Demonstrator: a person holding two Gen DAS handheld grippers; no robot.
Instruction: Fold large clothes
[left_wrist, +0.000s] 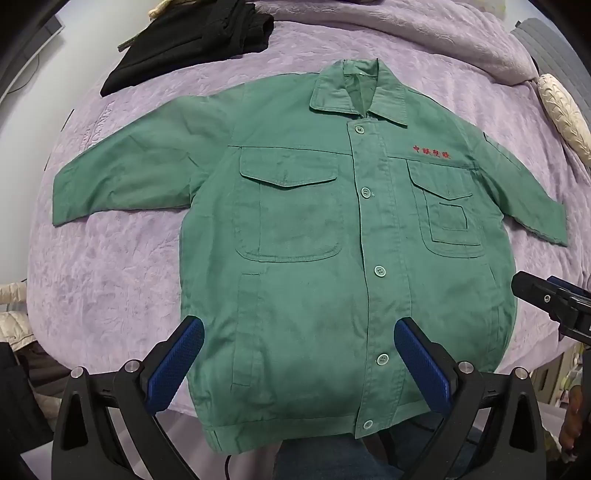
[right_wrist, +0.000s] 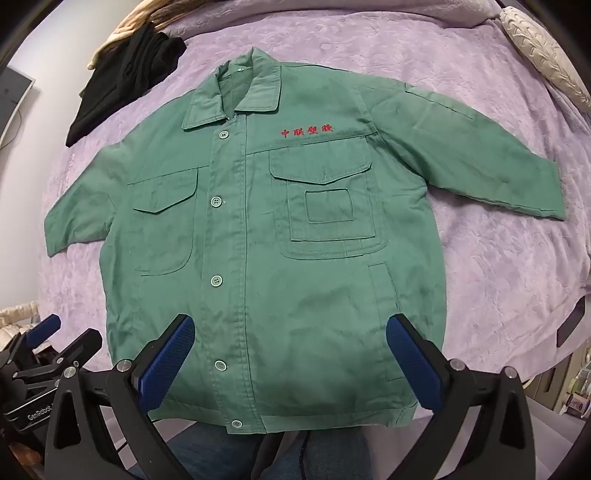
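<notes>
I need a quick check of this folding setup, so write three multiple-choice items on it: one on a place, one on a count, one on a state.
1. Where does the crumpled black garment lie, seen from the left wrist?
A. beyond the jacket's collar, to its left
B. on the jacket's hem
C. between the gripper's fingers

2. How many buttons show down the front of the green cotton work jacket?
A. two
B. five
C. eight

3. How does the jacket lie on the lilac bedspread?
A. folded in half
B. rolled up
C. spread flat, buttoned, sleeves out

Answers: 1 A, it lies on the bedspread up and left of the collar; 2 B, five run from collar to hem; 3 C, both sleeves lie spread sideways.
</notes>
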